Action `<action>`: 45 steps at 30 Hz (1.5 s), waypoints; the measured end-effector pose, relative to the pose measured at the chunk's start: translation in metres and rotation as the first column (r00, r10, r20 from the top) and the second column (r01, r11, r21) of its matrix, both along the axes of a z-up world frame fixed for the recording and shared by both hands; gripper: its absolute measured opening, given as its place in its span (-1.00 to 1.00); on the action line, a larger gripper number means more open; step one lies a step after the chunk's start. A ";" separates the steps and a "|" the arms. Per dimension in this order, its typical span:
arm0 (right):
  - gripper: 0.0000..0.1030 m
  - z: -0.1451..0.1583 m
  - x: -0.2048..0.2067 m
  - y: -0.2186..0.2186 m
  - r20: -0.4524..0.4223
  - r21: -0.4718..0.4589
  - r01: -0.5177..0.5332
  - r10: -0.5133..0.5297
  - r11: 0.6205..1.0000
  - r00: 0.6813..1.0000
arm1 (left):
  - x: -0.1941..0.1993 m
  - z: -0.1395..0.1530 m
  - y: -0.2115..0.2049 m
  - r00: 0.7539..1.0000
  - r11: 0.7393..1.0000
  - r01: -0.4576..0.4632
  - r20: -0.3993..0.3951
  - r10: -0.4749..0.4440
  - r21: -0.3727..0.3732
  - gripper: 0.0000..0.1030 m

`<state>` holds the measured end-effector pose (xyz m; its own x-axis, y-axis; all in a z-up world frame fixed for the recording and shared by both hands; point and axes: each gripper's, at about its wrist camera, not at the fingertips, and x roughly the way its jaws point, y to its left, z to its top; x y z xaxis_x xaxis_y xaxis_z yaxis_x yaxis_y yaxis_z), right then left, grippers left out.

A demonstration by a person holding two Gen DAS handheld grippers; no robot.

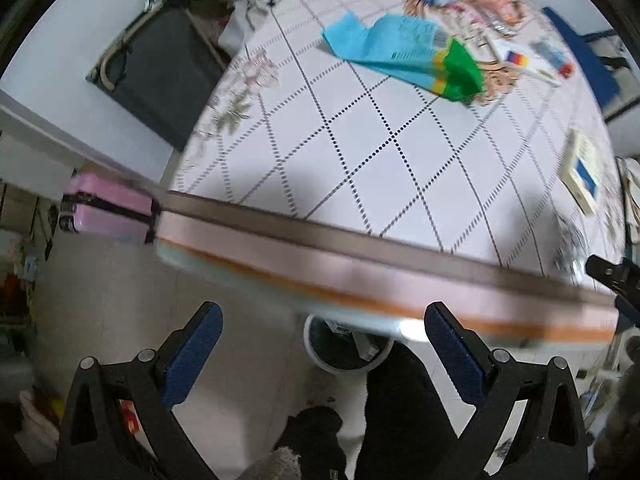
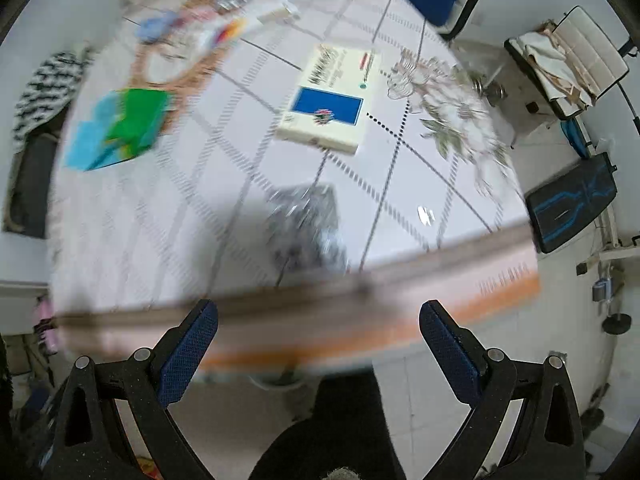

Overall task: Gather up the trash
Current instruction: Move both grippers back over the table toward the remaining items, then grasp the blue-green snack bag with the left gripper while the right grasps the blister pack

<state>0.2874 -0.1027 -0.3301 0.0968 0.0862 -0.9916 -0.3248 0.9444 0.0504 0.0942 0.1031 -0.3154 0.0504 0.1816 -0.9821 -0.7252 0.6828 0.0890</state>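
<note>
A blue and green snack wrapper (image 1: pixel 412 54) lies flat on the round table (image 1: pixel 360 168); it also shows in the right wrist view (image 2: pixel 120 132). A crumpled silvery wrapper (image 2: pixel 308 228) lies near the table's front edge, blurred. A white bin (image 1: pixel 344 344) with a dark liner stands on the floor under the table edge. My left gripper (image 1: pixel 322 340) is open and empty, below the table edge above the bin. My right gripper (image 2: pixel 318 338) is open and empty, at the table's front edge short of the silvery wrapper.
A white and blue booklet (image 2: pixel 332 100) lies mid-table, also at the right of the left wrist view (image 1: pixel 582 172). Small packets and boxes (image 2: pixel 240 8) crowd the far side. A pink suitcase (image 1: pixel 108 212), a dark bag (image 1: pixel 160 76) and chairs (image 2: pixel 568 64) surround the table.
</note>
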 end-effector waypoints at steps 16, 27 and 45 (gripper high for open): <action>0.13 -0.020 0.049 0.065 -0.022 0.036 -0.180 0.181 0.983 0.983 | 0.078 -0.020 0.055 0.977 0.966 -0.207 0.016 0.212 -0.154 0.99; 0.13 0.022 0.186 0.127 0.056 0.068 -0.113 0.109 0.991 0.992 | 0.139 -0.063 0.137 0.777 0.695 -0.459 0.130 0.616 -0.553 0.66; 0.13 -0.009 0.191 0.137 -0.001 0.129 -0.118 0.119 0.985 0.993 | 0.164 0.003 0.123 0.983 0.993 -0.030 0.174 0.050 -0.114 -0.57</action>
<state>0.4789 0.0343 -0.3392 0.0693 0.2235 -0.9722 -0.4329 0.8848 0.1726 0.2579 0.2264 -0.3124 0.2194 0.0779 -0.9725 -0.7498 0.6513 -0.1169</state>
